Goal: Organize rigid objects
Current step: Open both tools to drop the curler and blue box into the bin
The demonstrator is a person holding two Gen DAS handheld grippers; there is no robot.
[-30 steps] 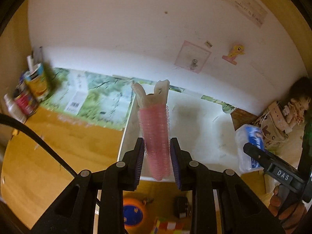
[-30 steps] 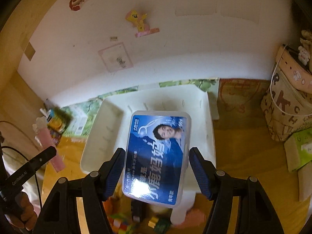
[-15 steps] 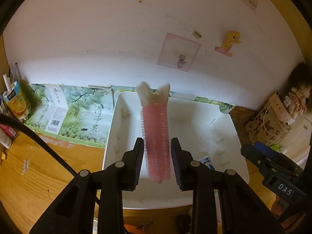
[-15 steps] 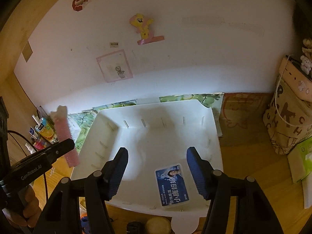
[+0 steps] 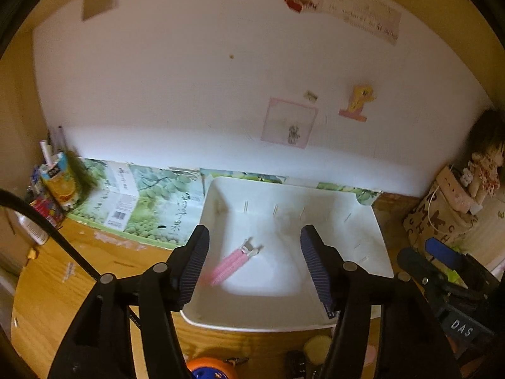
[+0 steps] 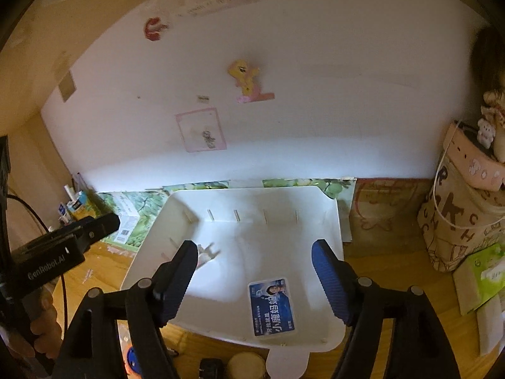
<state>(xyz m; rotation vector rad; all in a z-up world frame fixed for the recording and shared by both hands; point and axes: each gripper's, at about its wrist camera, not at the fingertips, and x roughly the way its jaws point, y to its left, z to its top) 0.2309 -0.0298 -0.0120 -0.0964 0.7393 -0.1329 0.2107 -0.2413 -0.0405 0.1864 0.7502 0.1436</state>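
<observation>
A wooden worktop (image 6: pixel 378 271) runs against a white wall (image 6: pixel 315 94) stuck with small pictures, with a green printed sheet (image 5: pixel 148 202) flat at its back, cartons (image 5: pixel 60 180) at the left and a printed bag (image 6: pixel 457 218) at the right. On it sits a white tray (image 6: pixel 328 221) holding the pink hair roller (image 5: pixel 228 265) at its left side and the blue box (image 6: pixel 273 306) near its front edge, well apart. The left gripper (image 5: pixel 254 265) and right gripper (image 6: pixel 254 279) hover above the tray, jaws opening, with nothing in their grasp.
</observation>
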